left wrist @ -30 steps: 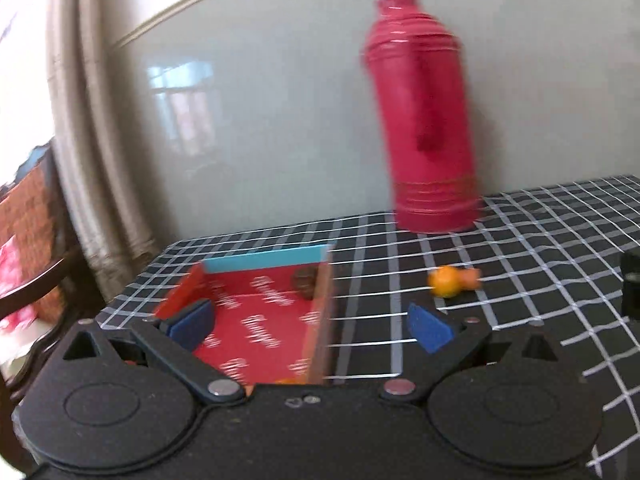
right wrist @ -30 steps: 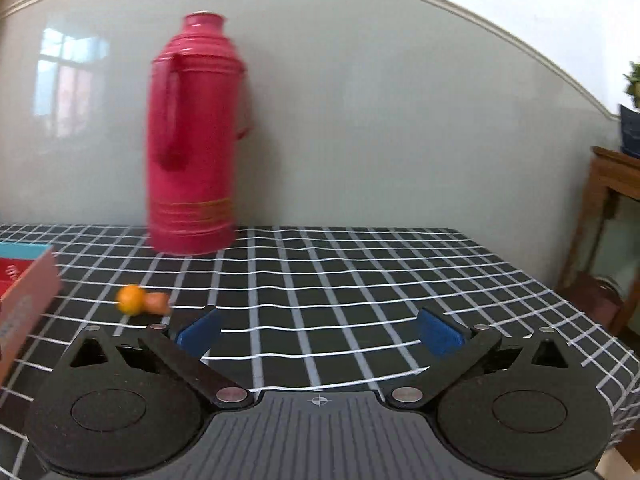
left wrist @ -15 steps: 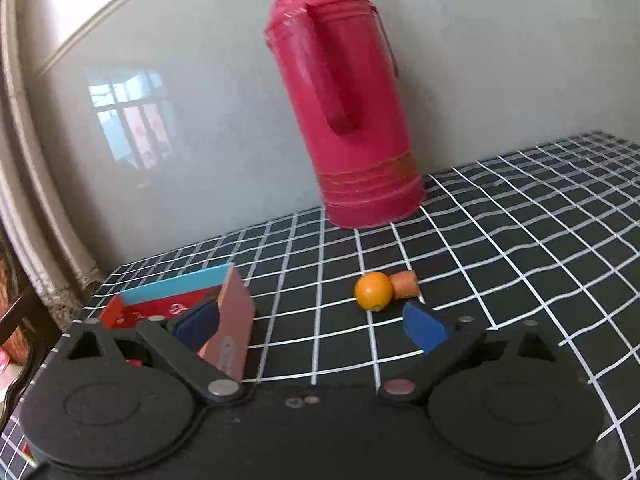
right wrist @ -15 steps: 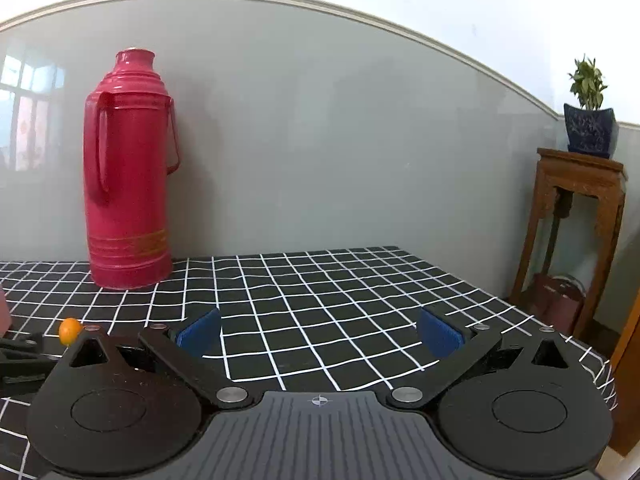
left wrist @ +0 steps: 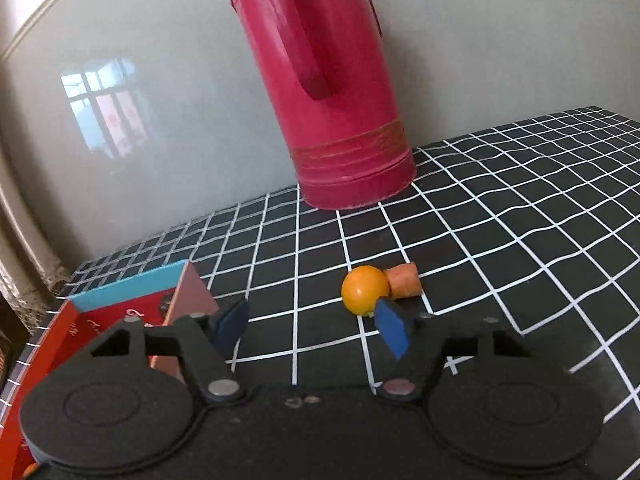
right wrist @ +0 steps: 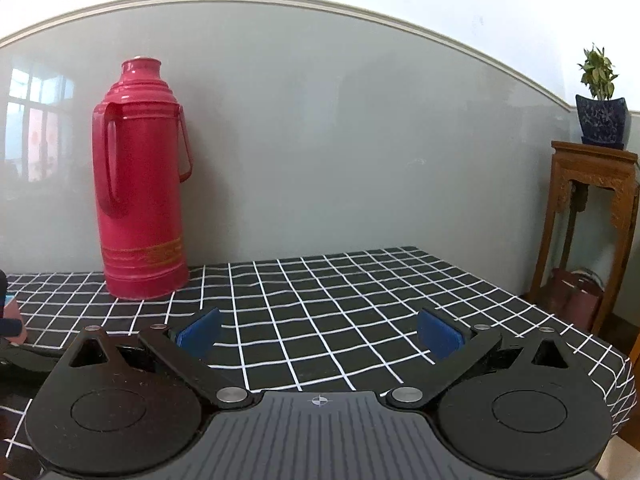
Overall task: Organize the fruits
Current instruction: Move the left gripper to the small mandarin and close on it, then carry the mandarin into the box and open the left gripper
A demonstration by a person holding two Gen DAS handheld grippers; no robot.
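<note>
The table (left wrist: pixel 520 208) wore a black cloth with a white grid. A tall red thermos flask (left wrist: pixel 332 92) stood upright on it at the back, against the grey wall. In front of the flask, well apart from it, a small orange fruit (left wrist: pixel 364 290) lay touching an orange carrot-like chunk (left wrist: pixel 404 280). Far to the flask's left and nearer the front sat an open red box (left wrist: pixel 132 304) with a blue edge.

A small round glossy orange fruit (left wrist: pixel 365 289) is lying on the checked cloth, touching a short orange carrot-like stub (left wrist: pixel 404 281) lying on its side just beyond it.
</note>
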